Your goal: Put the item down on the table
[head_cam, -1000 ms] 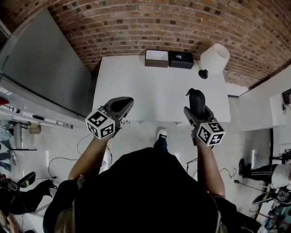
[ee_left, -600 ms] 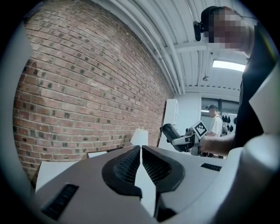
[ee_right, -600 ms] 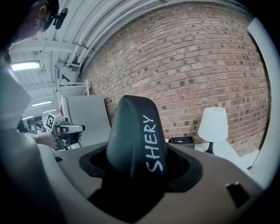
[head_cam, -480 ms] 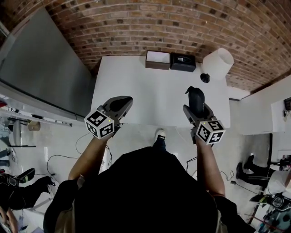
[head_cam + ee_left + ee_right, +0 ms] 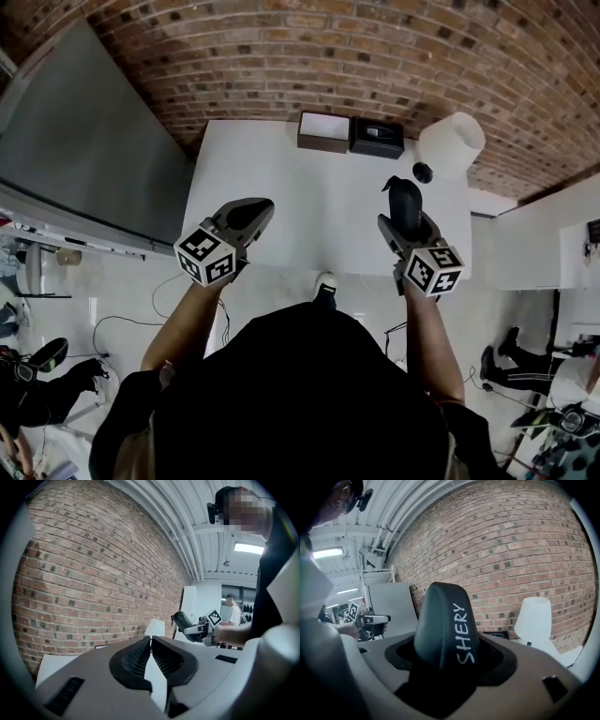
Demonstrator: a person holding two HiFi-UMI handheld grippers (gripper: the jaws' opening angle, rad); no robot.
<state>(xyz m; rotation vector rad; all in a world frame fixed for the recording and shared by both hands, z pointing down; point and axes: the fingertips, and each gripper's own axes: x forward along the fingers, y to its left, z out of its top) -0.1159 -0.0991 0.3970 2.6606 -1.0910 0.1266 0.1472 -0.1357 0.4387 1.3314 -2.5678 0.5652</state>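
My right gripper (image 5: 405, 216) is shut on a black rounded case (image 5: 405, 199) with white lettering, which stands up between its pads (image 5: 497, 656) above the right part of the white table (image 5: 309, 187). The case (image 5: 445, 625) fills the middle of the right gripper view. Over the table's near left edge my left gripper (image 5: 257, 210) is shut with nothing in it; its pads (image 5: 136, 656) meet at the tips. The left gripper view also shows the right gripper (image 5: 197, 629) with the case (image 5: 180, 619).
A brown box (image 5: 323, 131) and a black box (image 5: 377, 137) stand at the table's far edge against the brick wall. A white lamp (image 5: 451, 143) is at the far right corner. A large grey board (image 5: 94, 141) leans at the left. Cables lie on the floor.
The person has stepped closer to the table, so both grippers reach further over its near edge. The grip on the case and the shut left jaws look unchanged.
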